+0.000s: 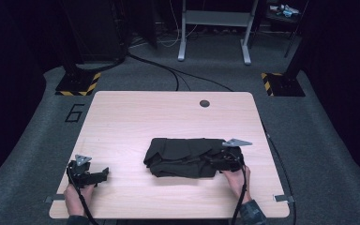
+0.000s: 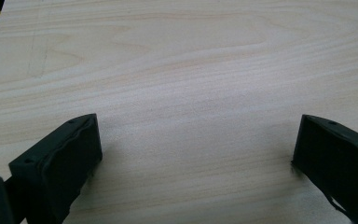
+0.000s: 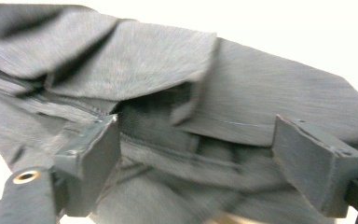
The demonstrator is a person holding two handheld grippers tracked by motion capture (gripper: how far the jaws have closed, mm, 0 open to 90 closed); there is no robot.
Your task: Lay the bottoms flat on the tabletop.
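A dark, loosely folded garment (image 1: 183, 157) lies on the light wooden table (image 1: 136, 117), right of the middle. My right gripper (image 1: 221, 159) is at the garment's right end, held by a hand at the table's front right. In the right gripper view its jaws stand wide apart over the grey folds and a pocket flap (image 3: 168, 60), and the pads press on nothing. My left gripper (image 1: 104, 172) rests near the table's front left, well clear of the garment. In the left gripper view my left gripper (image 2: 193, 154) is open, with bare wood between its jaws.
A round cable hole (image 1: 204, 103) sits near the table's far edge. Beyond the table are a grey desk frame (image 1: 214, 28), black stands with yellow-black striped bases (image 1: 77, 84), and cables on the grey floor.
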